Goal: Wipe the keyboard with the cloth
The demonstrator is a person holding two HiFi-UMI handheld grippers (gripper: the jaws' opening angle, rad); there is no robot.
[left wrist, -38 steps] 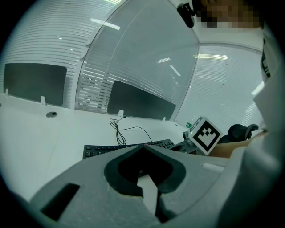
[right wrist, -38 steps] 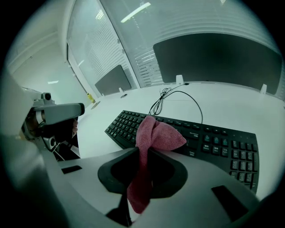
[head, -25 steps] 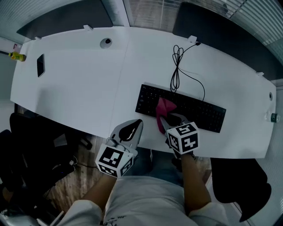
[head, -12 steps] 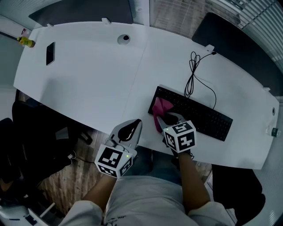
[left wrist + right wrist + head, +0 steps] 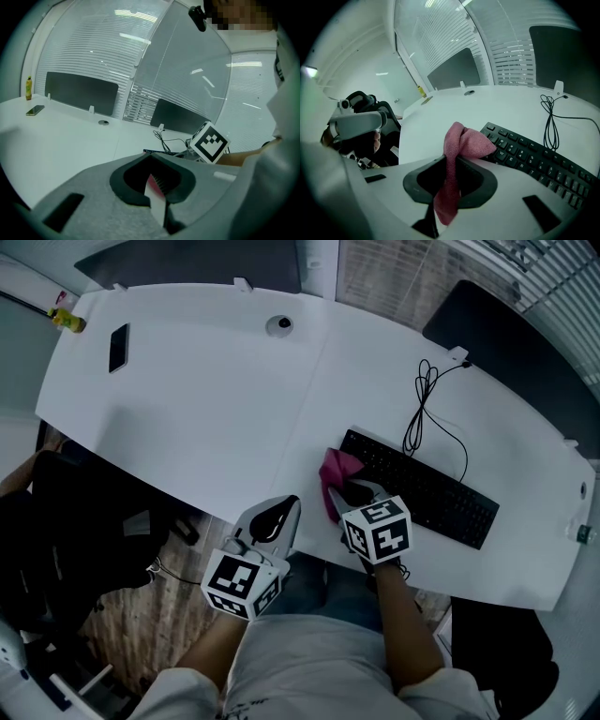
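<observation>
Head view: we see wide bare surface (image 5: pixel 187 409) left of the keyboard (image 5: pixel 422 486). The right gripper (image 5: pixel 349 491) holds the cloth (image 5: pixel 335 470) at its left end. The left gripper (image 5: pixel 281 512) hangs off the near edge, lower centre. Left gripper view: fingers (image 5: pixel 93 192) together, empty. Right gripper view: fingers (image 5: pixel 501 206) clamp the cloth.

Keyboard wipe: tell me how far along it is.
Done: the cloth is picked up, clamped in the right tongs. In hand: it sits at the left end of the keyboard. Left: the keys to its right lie uncovered; whether they are wiped can't be told. The left tongs hang shut and empty.
</observation>
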